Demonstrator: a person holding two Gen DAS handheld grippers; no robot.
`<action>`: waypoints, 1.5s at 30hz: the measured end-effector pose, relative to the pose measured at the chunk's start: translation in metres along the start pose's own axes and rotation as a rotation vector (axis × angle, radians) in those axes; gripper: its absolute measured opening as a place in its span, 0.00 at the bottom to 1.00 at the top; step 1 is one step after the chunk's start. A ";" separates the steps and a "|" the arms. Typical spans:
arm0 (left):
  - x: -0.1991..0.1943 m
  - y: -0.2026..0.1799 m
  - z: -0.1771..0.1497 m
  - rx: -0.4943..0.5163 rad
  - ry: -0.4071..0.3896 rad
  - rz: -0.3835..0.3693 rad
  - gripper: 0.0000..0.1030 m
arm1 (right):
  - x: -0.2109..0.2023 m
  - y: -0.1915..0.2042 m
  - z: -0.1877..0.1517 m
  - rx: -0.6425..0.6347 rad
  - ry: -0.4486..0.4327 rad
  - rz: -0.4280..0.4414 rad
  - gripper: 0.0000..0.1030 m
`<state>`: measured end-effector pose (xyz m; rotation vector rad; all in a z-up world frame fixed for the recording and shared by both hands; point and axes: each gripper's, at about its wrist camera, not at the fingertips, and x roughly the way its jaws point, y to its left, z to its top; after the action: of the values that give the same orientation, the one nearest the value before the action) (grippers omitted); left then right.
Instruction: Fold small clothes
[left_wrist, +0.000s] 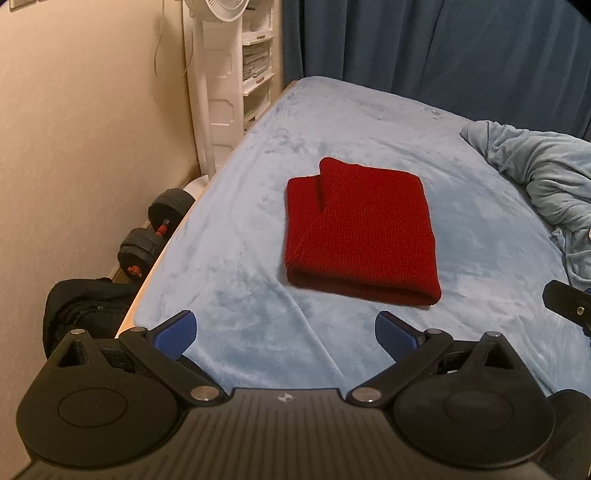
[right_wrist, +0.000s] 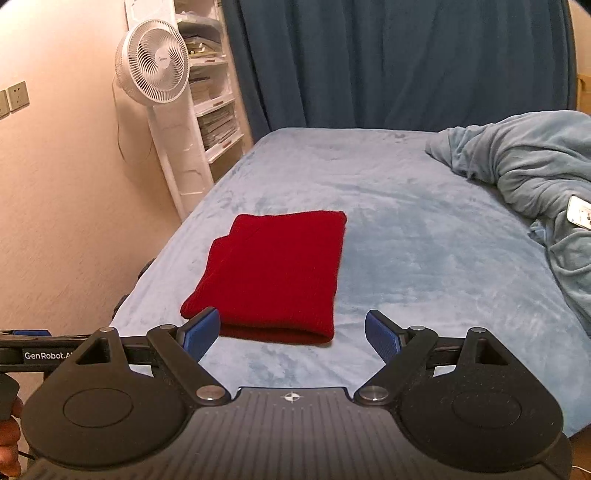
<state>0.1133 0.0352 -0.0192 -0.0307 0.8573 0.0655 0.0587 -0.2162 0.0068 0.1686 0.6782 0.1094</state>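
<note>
A dark red knitted garment (left_wrist: 358, 232) lies folded flat on the light blue bed (left_wrist: 240, 221), its thick folded edge toward me. In the left wrist view my left gripper (left_wrist: 286, 332) hangs above the bed, short of the garment, open and empty. In the right wrist view the same red garment (right_wrist: 273, 273) lies ahead and a little left. My right gripper (right_wrist: 291, 332) stands open above its near edge with nothing between the blue pads. The left gripper's black body (right_wrist: 26, 349) shows at the left edge of that view.
A crumpled blue blanket (right_wrist: 524, 158) is piled at the right of the bed, with a phone (right_wrist: 580, 216) on it. A white fan (right_wrist: 155, 62) and shelves stand by the wall on the left. Dumbbells (left_wrist: 155, 236) and a black bag (left_wrist: 81, 310) lie on the floor beside the bed.
</note>
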 end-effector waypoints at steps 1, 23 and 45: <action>0.001 0.000 0.000 0.002 0.003 0.008 1.00 | -0.001 0.000 -0.001 0.000 0.001 0.002 0.84; 0.020 -0.008 0.015 0.016 0.052 0.051 1.00 | 0.027 -0.011 0.002 0.041 0.047 0.003 0.84; 0.073 -0.031 0.034 0.049 0.145 0.064 1.00 | 0.086 -0.025 0.002 0.069 0.144 0.003 0.85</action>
<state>0.1888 0.0099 -0.0518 0.0381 1.0046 0.1038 0.1272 -0.2276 -0.0495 0.2293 0.8255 0.1014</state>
